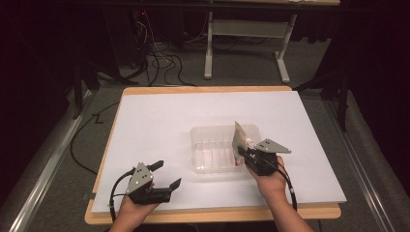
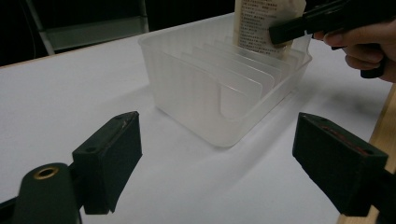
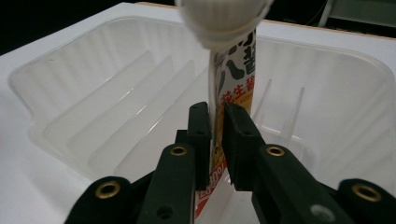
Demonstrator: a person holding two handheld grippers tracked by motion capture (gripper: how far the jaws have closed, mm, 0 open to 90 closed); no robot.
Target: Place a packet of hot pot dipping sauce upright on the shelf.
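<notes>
The pouch (image 3: 232, 70) stands upright in the slot at the clear bin's (image 1: 212, 133) three o'clock end — the right gripper (image 3: 215, 126) has its jaws barely parted around it, whether still pinching I cannot tell. At seven o'clock the left gripper (image 1: 167, 175) gapes wide, empty.

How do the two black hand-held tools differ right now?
The left tool has its jaws spread wide with nothing between them; the right tool has its jaws close together around a spouted pouch. The left tool rests low on the white table, away from the clear divided bin; the right tool reaches over that bin's edge. Both are black, carry a grey plate and sit in a person's hand.
</notes>
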